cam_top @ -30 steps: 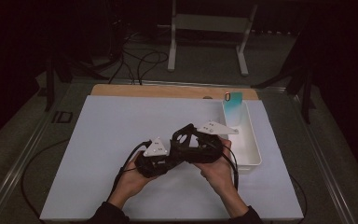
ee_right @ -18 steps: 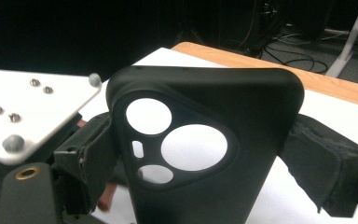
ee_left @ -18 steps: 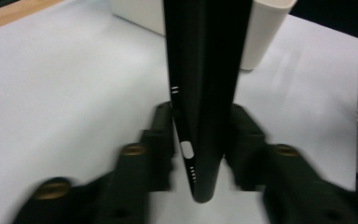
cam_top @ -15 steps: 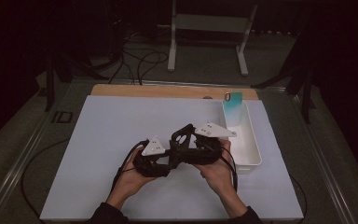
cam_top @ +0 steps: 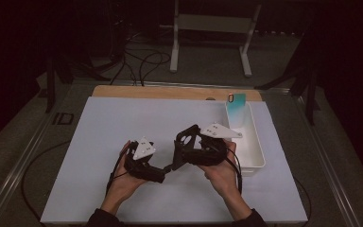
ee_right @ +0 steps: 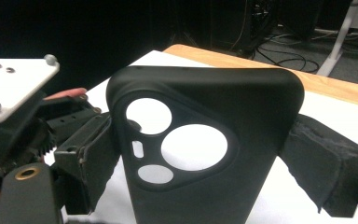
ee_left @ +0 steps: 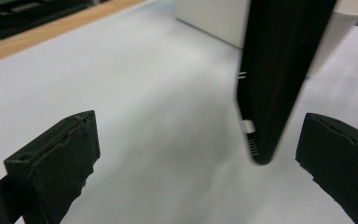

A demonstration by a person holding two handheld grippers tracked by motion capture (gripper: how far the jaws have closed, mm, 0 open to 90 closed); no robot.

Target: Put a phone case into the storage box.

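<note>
As held, phone case [ee_right: 200, 154] upright, lengthwise vertical

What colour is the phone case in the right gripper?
Matte black all over, camera cutouts included. The phone case shows best in the right gripper view.

The phone case [ee_right: 205, 154] is showing matte black, its camera cut-outs letting the white beneath come through. The left gripper [cam_top: 158, 174] and right gripper [cam_top: 185, 142] are both showing black, each topped by a pale grey plate. The desk [cam_top: 123, 123] is wearing a white sheet, with a bare wood-brown strip along its far edge. At the right edge a white bin [cam_top: 255, 161] is holding a teal case [cam_top: 236, 108] with an orange-rimmed cut-out.
</note>
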